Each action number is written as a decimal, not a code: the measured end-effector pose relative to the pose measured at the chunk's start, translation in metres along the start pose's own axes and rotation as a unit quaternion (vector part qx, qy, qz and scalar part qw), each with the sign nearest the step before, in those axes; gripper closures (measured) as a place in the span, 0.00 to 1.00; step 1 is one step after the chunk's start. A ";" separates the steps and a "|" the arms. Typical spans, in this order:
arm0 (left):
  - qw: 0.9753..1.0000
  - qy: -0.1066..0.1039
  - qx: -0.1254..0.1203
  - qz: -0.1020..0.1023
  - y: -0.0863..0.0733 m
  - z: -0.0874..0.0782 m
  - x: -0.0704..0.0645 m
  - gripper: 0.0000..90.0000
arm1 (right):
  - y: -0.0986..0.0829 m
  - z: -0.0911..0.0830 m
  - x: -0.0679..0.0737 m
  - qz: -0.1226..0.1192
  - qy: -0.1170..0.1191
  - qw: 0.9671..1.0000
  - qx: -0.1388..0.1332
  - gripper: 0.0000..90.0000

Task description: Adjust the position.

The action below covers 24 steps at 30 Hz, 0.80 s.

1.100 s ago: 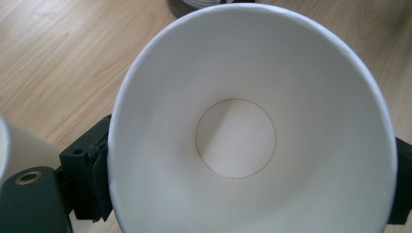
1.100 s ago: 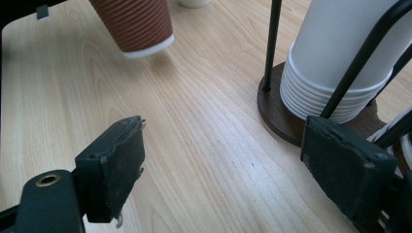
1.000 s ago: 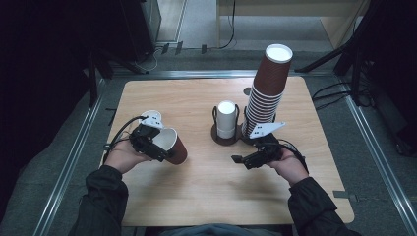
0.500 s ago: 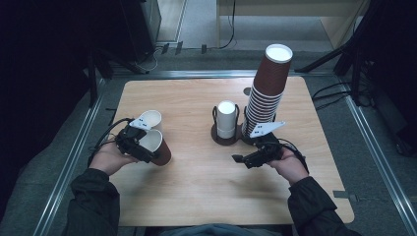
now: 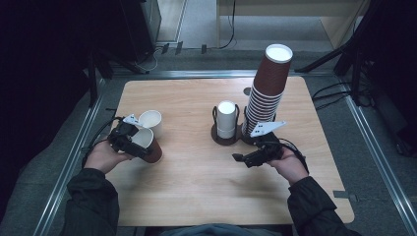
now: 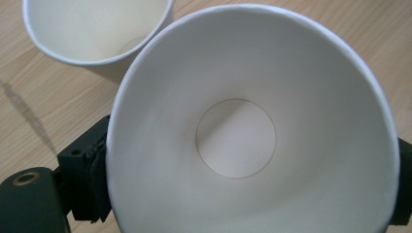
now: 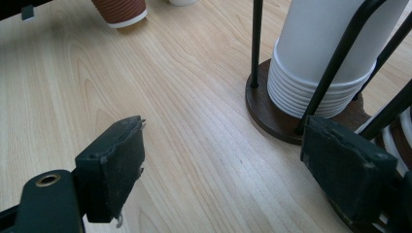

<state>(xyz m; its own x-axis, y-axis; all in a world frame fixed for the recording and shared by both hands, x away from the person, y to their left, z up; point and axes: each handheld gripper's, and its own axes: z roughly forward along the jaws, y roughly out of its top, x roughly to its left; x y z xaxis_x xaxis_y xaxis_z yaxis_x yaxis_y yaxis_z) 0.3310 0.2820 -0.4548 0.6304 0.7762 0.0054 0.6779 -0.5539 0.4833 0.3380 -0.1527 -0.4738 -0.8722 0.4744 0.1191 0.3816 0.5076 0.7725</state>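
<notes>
left gripper point(image 5: 129, 140): clamped on brown paper cup point(image 5: 147, 145), jaws on either side of the cup wall near the rim; cup mouth faces the gripper camera, white inside point(image 6: 243, 136).
brown paper cup: at the table's point(image 5: 196, 196) left side, well to the left of the cup holder point(image 5: 226, 132); looks to be standing upright on the wood, cannot confirm base contact.
white cup point(image 5: 151, 120): just behind the brown cup, rims near or touching, open end up; also seen in the left gripper view point(image 6: 92, 29).
right gripper point(image 5: 244, 158): jaws wide apart, nothing between them, low over the table just in front of the cup holder, pointing left.
cup holder: dark round base with black wire uprights, holds a short stack of white cups point(image 7: 325, 58), upside down.
tall brown cup stack point(image 5: 268, 88): just right of the cup holder, leaning slightly, white base on top.
right hand point(image 5: 290, 164): in front of the tall stack, grips the right gripper.
</notes>
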 end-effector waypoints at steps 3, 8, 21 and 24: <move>1.000 0.011 0.007 -0.005 -0.001 0.004 0.003 0.08 | 0.000 0.000 0.000 0.000 0.000 1.000 0.001 0.18; 1.000 0.014 0.004 -0.012 0.000 0.005 0.006 0.07 | -0.001 -0.001 0.000 0.002 -0.002 1.000 0.000 0.18; 1.000 0.008 0.003 -0.007 0.003 0.008 0.003 0.03 | -0.003 -0.004 -0.001 0.007 -0.004 1.000 -0.004 0.18; 1.000 0.007 0.000 -0.009 0.004 0.008 0.002 0.01 | -0.003 -0.004 -0.002 0.006 -0.004 1.000 -0.006 0.18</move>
<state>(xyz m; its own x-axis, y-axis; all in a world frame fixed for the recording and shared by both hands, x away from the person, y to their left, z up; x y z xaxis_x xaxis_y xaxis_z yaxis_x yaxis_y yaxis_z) 0.3382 0.2788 -0.4598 0.6118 0.7910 0.0093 0.6896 -0.5391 0.4836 0.3371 -0.1578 -0.4734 -0.8649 0.4863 0.1245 0.3894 0.4934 0.7778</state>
